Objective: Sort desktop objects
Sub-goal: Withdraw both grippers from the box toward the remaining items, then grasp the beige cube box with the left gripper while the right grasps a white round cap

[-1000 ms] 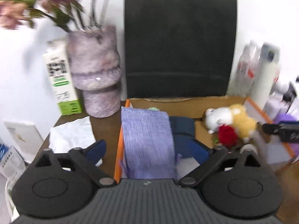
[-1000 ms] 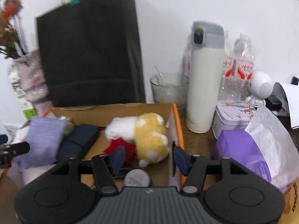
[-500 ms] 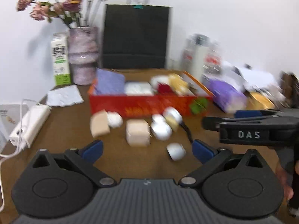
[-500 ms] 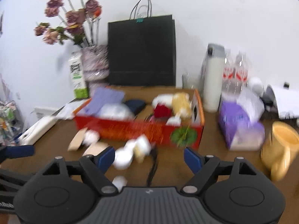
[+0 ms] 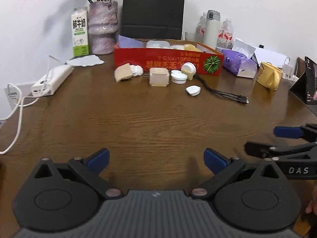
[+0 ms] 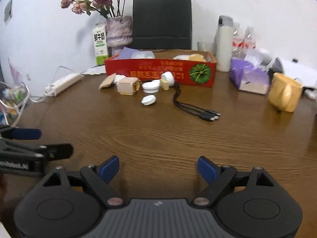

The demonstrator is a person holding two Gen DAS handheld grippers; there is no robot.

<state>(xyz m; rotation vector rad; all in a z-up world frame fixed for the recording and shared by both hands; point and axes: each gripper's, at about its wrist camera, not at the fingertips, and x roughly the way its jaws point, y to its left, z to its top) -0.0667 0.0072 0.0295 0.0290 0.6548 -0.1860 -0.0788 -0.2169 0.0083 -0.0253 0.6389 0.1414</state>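
A red cardboard box stands at the far middle of the wooden table, holding a purple cloth, a clear container and plush toys. In front of it lie a tan pouch, a beige cube box, white round lids and a black multi-head cable. My left gripper is open and empty above the near table. My right gripper is open and empty, and also shows at the right edge of the left wrist view.
A milk carton, a vase of flowers and a black paper bag stand at the back. A white power strip lies left. A thermos, purple tissue pack and yellow mug stand right.
Both grippers have pulled back from over the red box to the near side of the table. The purple cloth now lies in the box, and both grippers are open wide.
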